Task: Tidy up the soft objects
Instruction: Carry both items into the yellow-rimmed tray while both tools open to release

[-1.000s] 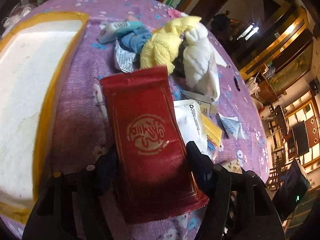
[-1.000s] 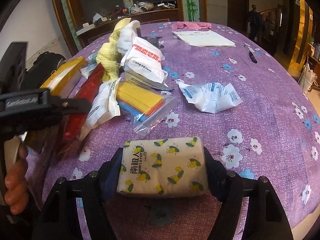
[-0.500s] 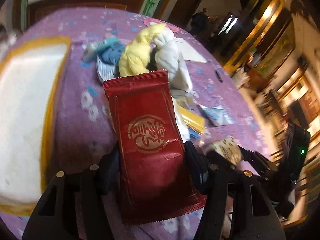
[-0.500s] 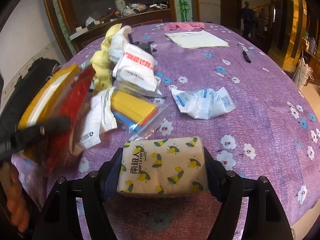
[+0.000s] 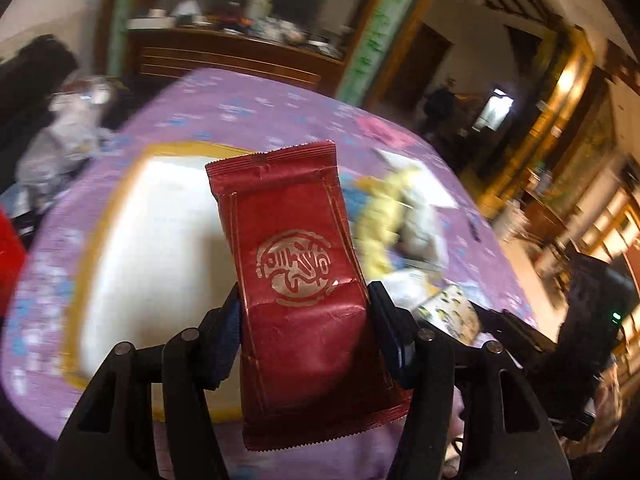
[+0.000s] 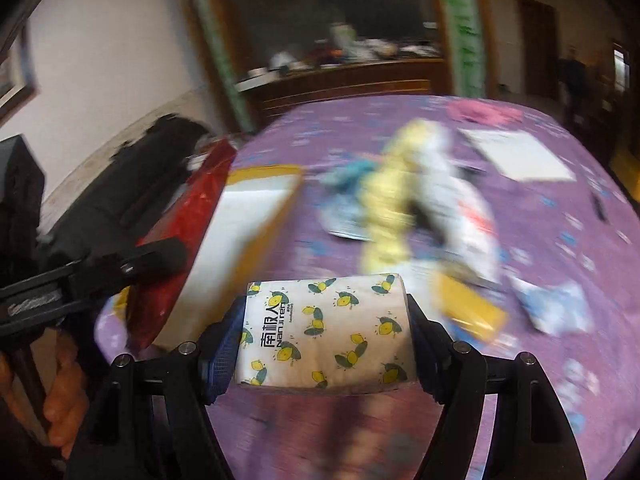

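Note:
A dark red foil packet (image 5: pixel 296 280) with a gold seal stands upright between the pads of my left gripper (image 5: pixel 306 300), which is shut on its lower half. It hangs in the air over the white tray with a yellow rim (image 5: pixel 92 248). My right gripper (image 6: pixel 325 312) is shut on a cream tissue pack printed with lemons (image 6: pixel 328 332), held above the purple cloth beside the tray (image 6: pixel 264 170). In the right wrist view the red packet (image 6: pixel 192 216) shows edge-on at the left. The tissue pack (image 5: pixel 452 312) peeks in at the right of the left wrist view.
A blurred pile lies mid-table: a yellow towel (image 6: pixel 392 208), a blue cloth (image 6: pixel 352 172), a white packet (image 6: pixel 468 208), a yellow pack in a clear bag (image 6: pixel 472 308) and a crumpled wrapper (image 6: pixel 556 308). Paper (image 6: pixel 516 152) and a pink cloth (image 6: pixel 484 110) lie farther back. A person's hand (image 6: pixel 60 400) holds the left gripper.
Both grippers have risen off the table with their packs and swung left toward the tray. The red packet now hangs over the tray, and the pile has slid to the right.

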Demonstrator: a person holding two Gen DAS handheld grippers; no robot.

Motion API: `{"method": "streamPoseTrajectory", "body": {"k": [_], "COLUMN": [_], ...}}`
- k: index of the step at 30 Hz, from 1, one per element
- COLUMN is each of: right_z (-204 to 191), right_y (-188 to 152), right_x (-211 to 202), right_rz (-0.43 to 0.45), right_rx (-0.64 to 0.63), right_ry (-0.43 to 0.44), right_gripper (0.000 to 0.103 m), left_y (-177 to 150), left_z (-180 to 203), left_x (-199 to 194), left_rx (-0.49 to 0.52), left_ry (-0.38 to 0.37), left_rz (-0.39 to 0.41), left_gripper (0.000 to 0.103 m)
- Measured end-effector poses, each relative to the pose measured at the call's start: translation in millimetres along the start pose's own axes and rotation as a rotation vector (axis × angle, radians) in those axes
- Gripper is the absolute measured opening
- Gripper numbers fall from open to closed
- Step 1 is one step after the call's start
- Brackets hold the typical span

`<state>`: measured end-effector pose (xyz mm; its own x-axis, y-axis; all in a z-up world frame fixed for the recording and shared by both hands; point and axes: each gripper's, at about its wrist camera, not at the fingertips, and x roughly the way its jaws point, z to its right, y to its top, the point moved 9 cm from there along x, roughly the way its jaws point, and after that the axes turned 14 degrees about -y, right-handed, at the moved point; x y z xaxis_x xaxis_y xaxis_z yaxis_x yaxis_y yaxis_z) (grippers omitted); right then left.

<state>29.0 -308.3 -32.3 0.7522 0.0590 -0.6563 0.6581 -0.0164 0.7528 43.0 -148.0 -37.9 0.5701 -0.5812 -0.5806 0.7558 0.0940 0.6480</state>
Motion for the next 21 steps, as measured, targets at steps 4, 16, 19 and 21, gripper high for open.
{"method": "streamPoseTrajectory", "body": {"k": [4,16,19,21], "right_z": [-60,-125,-126,-125], "right_y": [13,-20,-29,-34], "right_x": [10,52,54,52], "right_rz": [0.031,-0.046,-0.058,-0.061], "right_rx": [-0.129,-0.432,-0.49,-0.522], "right_ry": [0.088,0.112,0.072,0.065], "right_gripper": [0.072,0.073,0.073,0.073], "left_y": [-4,-25,-24,-26], "left_z": [-44,-97,-95,-92], "left_x": [-4,11,16,21], "left_rx": [0.002,0.038,0.048,0.065], "left_ry": [0.125,0.217,0.183,0.175], "left_rz": [-0.025,-0.168,-0.194,-0.222], "left_gripper": [0.058,0.058,0.058,0.058]}}
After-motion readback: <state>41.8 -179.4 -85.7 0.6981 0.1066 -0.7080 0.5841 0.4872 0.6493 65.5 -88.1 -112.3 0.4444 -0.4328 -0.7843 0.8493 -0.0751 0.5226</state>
